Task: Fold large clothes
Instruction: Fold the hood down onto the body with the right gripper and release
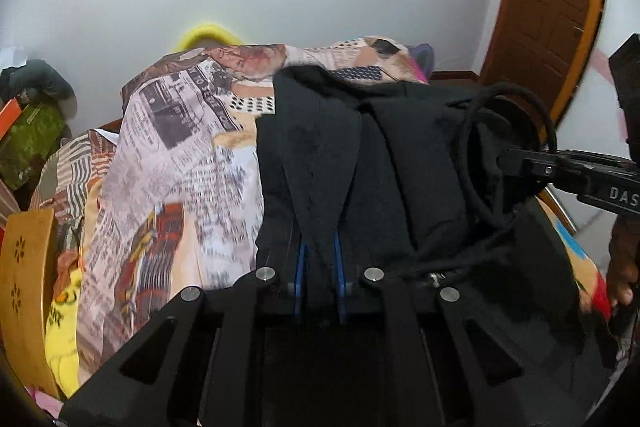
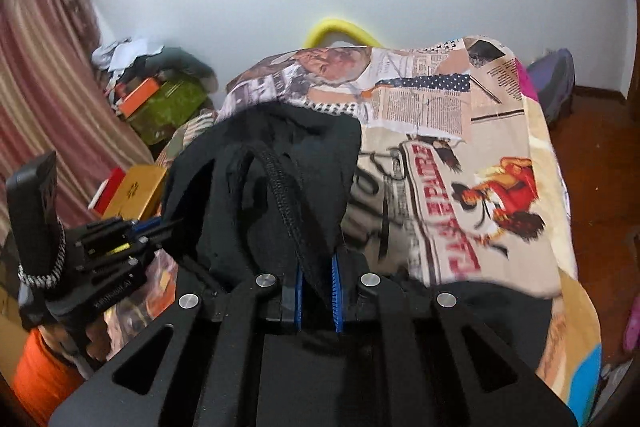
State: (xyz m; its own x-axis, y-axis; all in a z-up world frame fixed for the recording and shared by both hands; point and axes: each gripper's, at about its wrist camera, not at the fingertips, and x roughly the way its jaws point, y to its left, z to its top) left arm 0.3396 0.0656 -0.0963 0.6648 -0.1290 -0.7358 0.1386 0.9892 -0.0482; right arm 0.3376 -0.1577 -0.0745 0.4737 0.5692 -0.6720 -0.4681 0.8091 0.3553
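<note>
Black hoodie (image 1: 340,155) up off the bed (image 1: 180,163), pinched in two places. Left tool (image 1: 319,259) nearly shut, blue pads tight on a fold of the black cloth. Right tool (image 2: 318,275) nearly shut too, blue pads squeezing cloth right beside the zipper (image 2: 280,187). Drawstring (image 1: 476,163) hanging in a loop near the right tool, as seen from the left view.

Bed covered with a newspaper-print sheet (image 2: 440,131), bare on the far side. Lower part of the hoodie draped down on the near edge of the bed.

Job looks just begun. Picking up: done. Folding: not done yet, no neat flat shape anywhere. Cloth bunched and wrinkly between the two tools. Sleeves hard to find in the dark heap, so cannot tell if tucked in or not.

Still left, most likely: spread flat on the bed, bring the sides in, fold in half, smooth down.
</note>
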